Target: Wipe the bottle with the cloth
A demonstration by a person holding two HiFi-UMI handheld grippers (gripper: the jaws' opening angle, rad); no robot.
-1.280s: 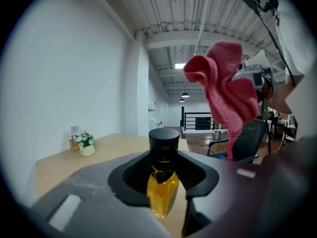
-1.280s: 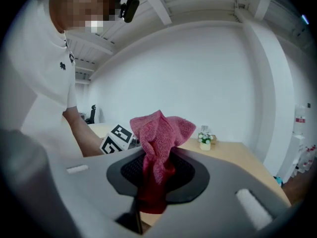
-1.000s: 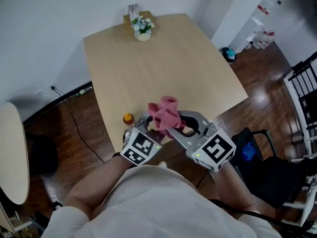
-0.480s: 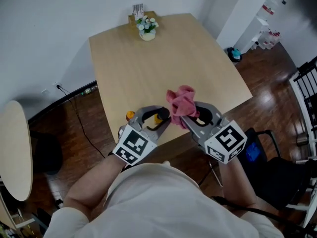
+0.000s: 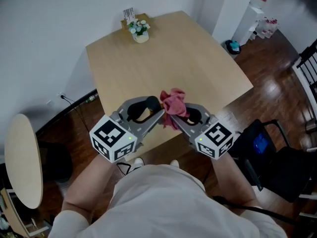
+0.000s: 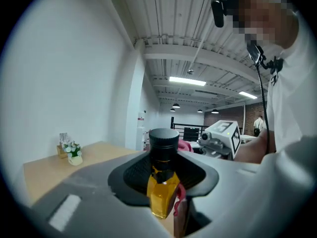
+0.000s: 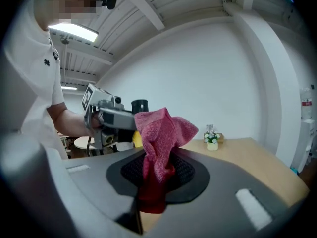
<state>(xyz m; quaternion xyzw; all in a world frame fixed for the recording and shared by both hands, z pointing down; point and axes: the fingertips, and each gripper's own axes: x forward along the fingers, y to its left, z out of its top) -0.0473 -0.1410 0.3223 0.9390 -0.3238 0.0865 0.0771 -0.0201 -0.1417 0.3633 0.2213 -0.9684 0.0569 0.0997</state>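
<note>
While a second ago both grippers sat low at the near edge of the table (image 5: 163,58) with the cloth (image 5: 173,102) bunched over the bottle (image 6: 162,182), the left gripper (image 5: 151,114) has since come up towards the head camera, and its marker cube looks clearly bigger. The bottle has gone up with it and is off the table, held in the air above the near edge. Half a second ago the cloth had pulled away to the right of the bottle. Now it is back close in, just right of the black cap in the head view. The right gripper view shows the cloth just beside the cap and amber body, but actual contact is hard to call. Judgement: wiping is under way, with the cloth passing back and forth against a lifted bottle, and most of the body is probably not yet covered.

Left gripper jaws: only a narrow gap, clamped on the amber lower body of the bottle, cap up and standing clear above the pads. A scrap of pink shows low beside the bottle.

Right gripper (image 5: 174,117) jaws: nearly together, pinching the lower bunch of the pink cloth. The loose upper part stands up and flops towards the bottle. Nothing else is in either grip.
</note>
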